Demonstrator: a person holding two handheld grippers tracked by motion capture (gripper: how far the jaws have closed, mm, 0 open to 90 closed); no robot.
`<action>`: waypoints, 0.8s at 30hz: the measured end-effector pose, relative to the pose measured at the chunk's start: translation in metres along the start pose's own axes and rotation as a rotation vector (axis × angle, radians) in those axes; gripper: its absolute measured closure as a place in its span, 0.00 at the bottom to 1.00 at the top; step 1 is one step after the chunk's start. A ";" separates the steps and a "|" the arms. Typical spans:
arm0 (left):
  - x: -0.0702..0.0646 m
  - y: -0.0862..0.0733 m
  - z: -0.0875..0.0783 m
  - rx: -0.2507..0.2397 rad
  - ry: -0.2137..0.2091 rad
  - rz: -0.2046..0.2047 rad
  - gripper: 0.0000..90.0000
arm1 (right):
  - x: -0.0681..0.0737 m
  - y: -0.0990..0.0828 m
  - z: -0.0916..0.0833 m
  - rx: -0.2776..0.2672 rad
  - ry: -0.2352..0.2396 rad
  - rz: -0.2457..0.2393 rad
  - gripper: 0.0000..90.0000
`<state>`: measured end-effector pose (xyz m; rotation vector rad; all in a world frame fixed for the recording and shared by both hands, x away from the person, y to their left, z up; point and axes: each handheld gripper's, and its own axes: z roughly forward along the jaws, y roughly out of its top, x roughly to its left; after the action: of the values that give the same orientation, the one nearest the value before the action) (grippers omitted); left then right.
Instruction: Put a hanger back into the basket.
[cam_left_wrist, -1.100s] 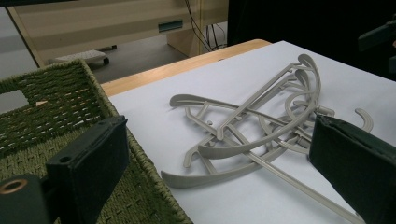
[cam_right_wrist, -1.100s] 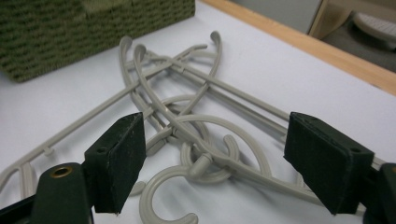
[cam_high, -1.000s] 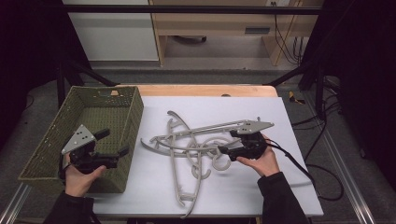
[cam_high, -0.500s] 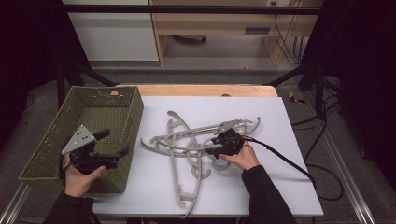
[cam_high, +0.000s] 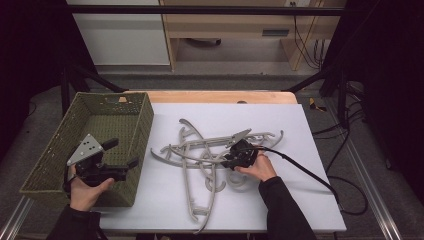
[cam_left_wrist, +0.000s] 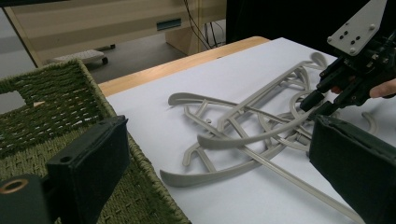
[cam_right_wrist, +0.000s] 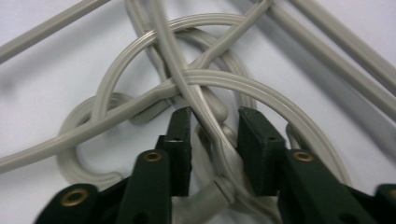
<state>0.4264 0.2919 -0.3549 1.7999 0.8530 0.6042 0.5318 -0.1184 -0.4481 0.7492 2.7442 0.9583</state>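
Note:
Several grey plastic hangers (cam_high: 200, 150) lie tangled on the white table (cam_high: 300, 200). My right gripper (cam_high: 232, 159) is low on the pile's right side. In the right gripper view its jaws (cam_right_wrist: 215, 135) have just been closing and stand either side of one hanger's neck (cam_right_wrist: 219, 144), with slim gaps still showing at both pads. My left gripper (cam_high: 122, 153) hovers open and empty over the near right corner of the green woven basket (cam_high: 50, 150). The left gripper view looks across the hangers (cam_left_wrist: 243, 135) to the right gripper (cam_left_wrist: 322, 100).
The basket's inside is bare. The right gripper's black cable (cam_high: 310, 175) trails off over the table's right edge. A wooden strip (cam_high: 220, 97) borders the table's far side, with a cabinet (cam_high: 225, 25) and a floor beyond it.
My right hand has moved left and down onto the hanger pile, and its jaws have narrowed around a hanger's neck. The left hand has stayed put.

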 end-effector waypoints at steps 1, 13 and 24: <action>0.000 0.000 0.000 0.000 -0.001 0.000 0.05 | -0.001 0.000 -0.001 0.004 0.022 0.001 0.79; -0.002 0.000 0.001 0.004 -0.004 0.002 0.05 | 0.008 -0.002 -0.005 0.044 0.028 0.039 0.75; -0.003 0.000 0.001 0.005 -0.005 0.006 0.06 | 0.007 -0.002 0.000 0.066 -0.004 0.051 0.88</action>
<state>0.4252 0.2892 -0.3548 1.8083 0.8465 0.6018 0.5251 -0.1165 -0.4490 0.8355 2.7782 0.8780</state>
